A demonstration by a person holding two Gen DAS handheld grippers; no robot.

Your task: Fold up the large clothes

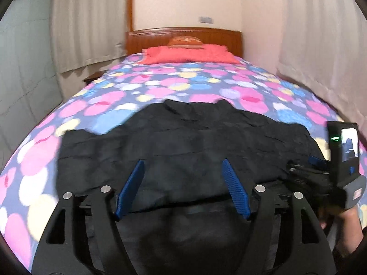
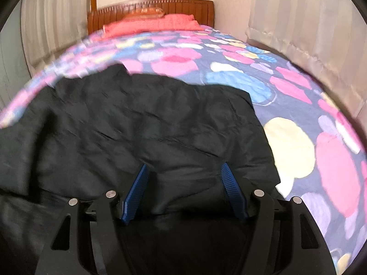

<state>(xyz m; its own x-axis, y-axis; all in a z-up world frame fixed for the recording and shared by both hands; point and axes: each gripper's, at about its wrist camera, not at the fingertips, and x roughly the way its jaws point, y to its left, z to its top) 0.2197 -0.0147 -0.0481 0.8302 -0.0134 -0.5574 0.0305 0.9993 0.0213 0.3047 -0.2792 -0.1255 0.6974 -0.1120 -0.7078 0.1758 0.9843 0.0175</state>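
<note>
A large black garment (image 1: 183,142) lies spread and wrinkled on the near end of the bed; it also shows in the right wrist view (image 2: 142,123). My left gripper (image 1: 183,162) is open, its blue fingers (image 1: 134,183) wide apart over the garment's near part, holding nothing. My right gripper (image 2: 184,167) is open too, its blue fingers (image 2: 231,190) spread over the garment's near right part. The right gripper also shows in the left wrist view (image 1: 321,171), at the garment's right edge, with the hand that holds it.
The bed has a flowered sheet (image 1: 160,84) in pink, blue and yellow. A red pillow (image 1: 188,55) and a wooden headboard (image 1: 183,36) are at the far end. Curtains (image 2: 298,23) hang along both sides.
</note>
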